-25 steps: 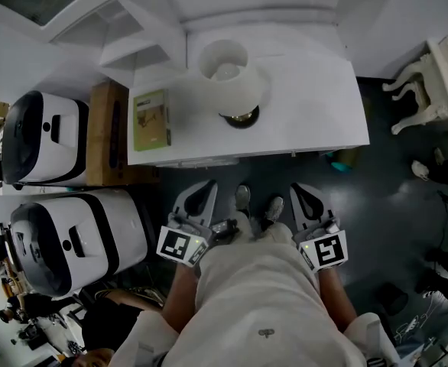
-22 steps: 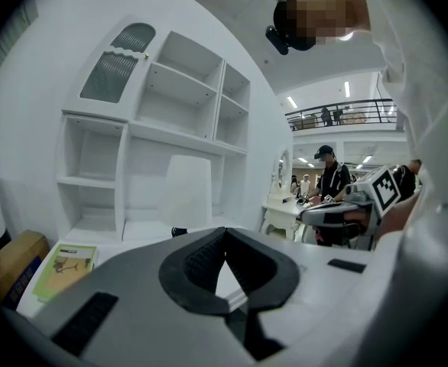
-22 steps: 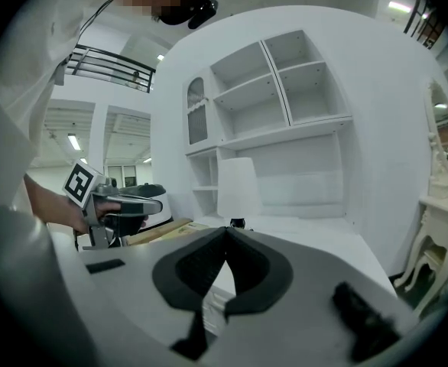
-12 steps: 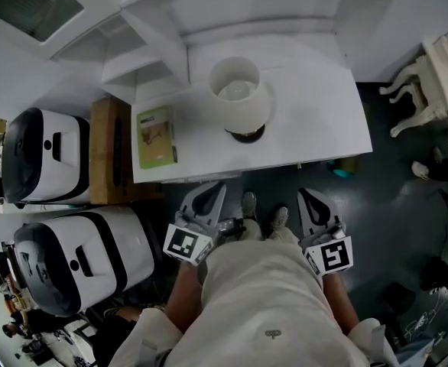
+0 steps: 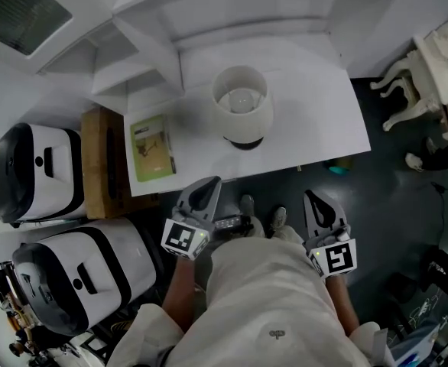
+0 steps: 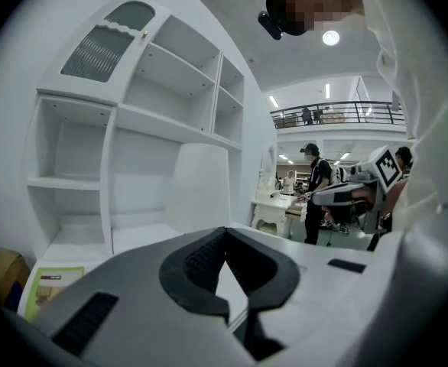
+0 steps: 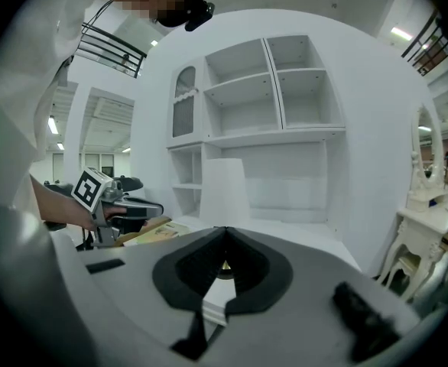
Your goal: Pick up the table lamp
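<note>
The table lamp has a white drum shade and a dark round base, and stands near the front edge of the white desk. My left gripper hangs shut and empty just short of the desk's front edge, left of the lamp. My right gripper is also shut and empty, further back and to the lamp's right. In the left gripper view the shade rises straight ahead above the closed jaws of the left gripper. The right gripper view shows the lamp beyond the shut tips of the right gripper.
A green booklet lies on the desk's left end. A wooden box and two white-and-black machines stand to the left. White shelves back the desk. A white carved table stands at the right.
Both grippers have come closer to the desk's front edge, the left one more. The lamp and desk sit lower and nearer in the head view. Both stay shut.
</note>
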`<state>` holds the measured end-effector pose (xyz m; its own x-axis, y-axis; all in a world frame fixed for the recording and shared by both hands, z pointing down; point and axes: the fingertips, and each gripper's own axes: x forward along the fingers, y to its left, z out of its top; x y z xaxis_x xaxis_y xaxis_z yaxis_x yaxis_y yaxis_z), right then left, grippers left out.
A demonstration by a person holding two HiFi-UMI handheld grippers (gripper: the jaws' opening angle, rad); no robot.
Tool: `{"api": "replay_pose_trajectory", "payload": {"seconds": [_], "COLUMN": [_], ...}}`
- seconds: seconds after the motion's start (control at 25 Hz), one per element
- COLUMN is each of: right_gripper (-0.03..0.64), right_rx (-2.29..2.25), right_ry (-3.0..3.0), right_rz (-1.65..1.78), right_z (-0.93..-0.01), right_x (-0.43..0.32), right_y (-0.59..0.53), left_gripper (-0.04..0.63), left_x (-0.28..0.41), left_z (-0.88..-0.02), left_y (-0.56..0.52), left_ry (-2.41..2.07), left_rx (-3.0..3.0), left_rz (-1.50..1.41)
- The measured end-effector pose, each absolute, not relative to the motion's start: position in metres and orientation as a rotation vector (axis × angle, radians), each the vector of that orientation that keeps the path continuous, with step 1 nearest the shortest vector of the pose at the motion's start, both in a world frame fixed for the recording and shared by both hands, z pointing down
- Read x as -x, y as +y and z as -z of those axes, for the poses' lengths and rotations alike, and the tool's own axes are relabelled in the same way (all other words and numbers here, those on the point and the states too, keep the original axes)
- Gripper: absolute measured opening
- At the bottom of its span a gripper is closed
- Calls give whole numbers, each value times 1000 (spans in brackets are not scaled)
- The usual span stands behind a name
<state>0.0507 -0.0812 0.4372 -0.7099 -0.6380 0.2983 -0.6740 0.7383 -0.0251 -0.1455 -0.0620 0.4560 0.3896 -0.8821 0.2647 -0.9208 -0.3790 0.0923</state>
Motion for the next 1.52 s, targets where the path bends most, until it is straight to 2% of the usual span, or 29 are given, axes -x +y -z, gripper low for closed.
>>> {"api": "replay_pose_trajectory", "payload": {"seconds": [0.76,0.84,0.92,1.52], "right_gripper": [12,12,12,12], "right_rx": [-1208,-1222,-1237,-1336], "right_ry": [-2465,-2444,-2421,-2280], "right_rz": [-241,-246,-251,-270], "right_z": [-454,-456,-457,-463], "right_x": [-60,-61,-63,-76], "right_y": [-91,-90,-88,-69], "left_gripper": [15,43,106,266], "left_x": [161,161,162,150], "left_z": [-507,-514,-522,-559], "left_y": [-113,-119,-125,-178], "left_ry": [-1329,-1322,-1321,-1321], "left_rx": [-2528,-2534,-2540,-2642], "left_rz": [-246,-249,-267,-310]}}
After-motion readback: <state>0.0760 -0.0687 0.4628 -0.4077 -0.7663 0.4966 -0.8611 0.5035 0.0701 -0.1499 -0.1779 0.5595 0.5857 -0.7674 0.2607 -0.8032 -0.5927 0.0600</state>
